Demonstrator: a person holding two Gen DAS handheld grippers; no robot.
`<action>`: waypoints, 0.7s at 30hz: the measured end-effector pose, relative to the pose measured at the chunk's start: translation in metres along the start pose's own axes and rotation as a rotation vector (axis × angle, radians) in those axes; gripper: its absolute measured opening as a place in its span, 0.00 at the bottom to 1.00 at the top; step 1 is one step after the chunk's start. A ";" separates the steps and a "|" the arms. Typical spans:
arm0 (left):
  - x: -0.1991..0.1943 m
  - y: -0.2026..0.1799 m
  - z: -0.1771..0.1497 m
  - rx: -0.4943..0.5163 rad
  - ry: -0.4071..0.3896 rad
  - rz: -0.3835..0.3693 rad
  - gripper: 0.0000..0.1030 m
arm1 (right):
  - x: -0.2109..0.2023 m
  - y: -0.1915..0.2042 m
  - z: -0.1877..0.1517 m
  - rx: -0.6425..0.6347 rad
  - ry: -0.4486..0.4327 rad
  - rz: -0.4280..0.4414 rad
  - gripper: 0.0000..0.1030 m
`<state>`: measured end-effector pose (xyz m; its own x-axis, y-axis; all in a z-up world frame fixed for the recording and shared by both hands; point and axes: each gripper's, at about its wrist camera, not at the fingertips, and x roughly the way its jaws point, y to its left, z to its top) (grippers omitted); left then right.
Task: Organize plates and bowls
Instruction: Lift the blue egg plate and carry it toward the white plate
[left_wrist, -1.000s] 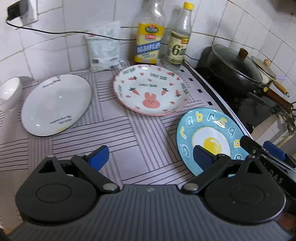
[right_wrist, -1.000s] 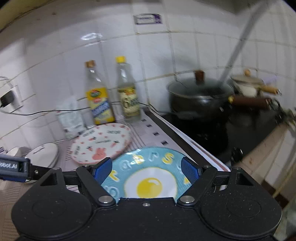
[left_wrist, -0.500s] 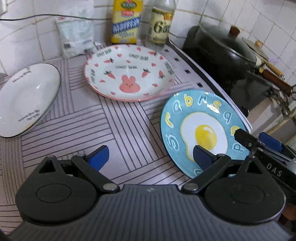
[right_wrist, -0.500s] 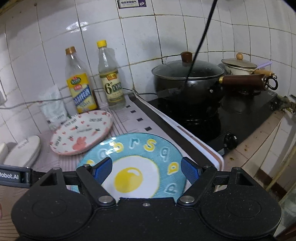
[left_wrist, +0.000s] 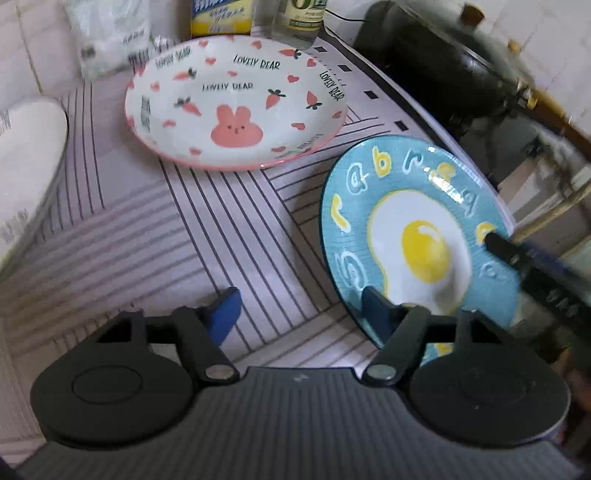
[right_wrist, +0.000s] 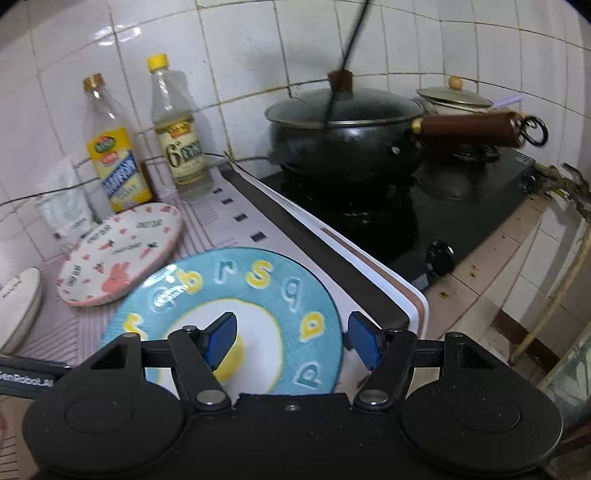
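A blue plate with a fried-egg picture (left_wrist: 413, 236) lies on the striped mat near its right edge; it also shows in the right wrist view (right_wrist: 236, 295). A pink-rimmed rabbit plate (left_wrist: 236, 107) sits behind it, also seen in the right wrist view (right_wrist: 118, 254). A white plate (left_wrist: 26, 162) is at far left. My left gripper (left_wrist: 299, 314) is open, its right finger over the blue plate's near rim. My right gripper (right_wrist: 291, 338) is open and straddles the blue plate's right rim.
Two bottles (right_wrist: 114, 147) and a plastic bag (right_wrist: 62, 206) stand against the tiled wall. A black lidded wok (right_wrist: 343, 133) with a wooden handle and a small pot (right_wrist: 458, 96) sit on the black stove (right_wrist: 424, 206) at right. The mat's right edge (right_wrist: 332, 236) borders the stove.
Both grippers have moved closer to the blue plate. My right gripper has dropped and shifted right so its fingers now straddle the plate's right rim. Both stay open.
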<state>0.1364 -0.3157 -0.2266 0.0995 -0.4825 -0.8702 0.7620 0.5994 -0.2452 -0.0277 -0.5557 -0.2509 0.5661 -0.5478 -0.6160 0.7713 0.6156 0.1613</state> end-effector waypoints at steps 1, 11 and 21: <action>0.000 0.001 0.000 -0.005 0.000 -0.010 0.64 | 0.002 -0.002 -0.002 0.006 0.006 -0.009 0.69; 0.007 -0.016 0.002 0.050 -0.020 -0.066 0.20 | 0.011 -0.016 -0.008 0.085 0.076 -0.016 0.26; 0.012 -0.013 -0.006 -0.024 -0.083 -0.102 0.18 | 0.021 -0.041 -0.020 0.250 0.133 0.132 0.30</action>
<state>0.1238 -0.3262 -0.2365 0.0755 -0.5927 -0.8019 0.7553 0.5590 -0.3421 -0.0534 -0.5816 -0.2857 0.6356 -0.3834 -0.6701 0.7507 0.5093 0.4208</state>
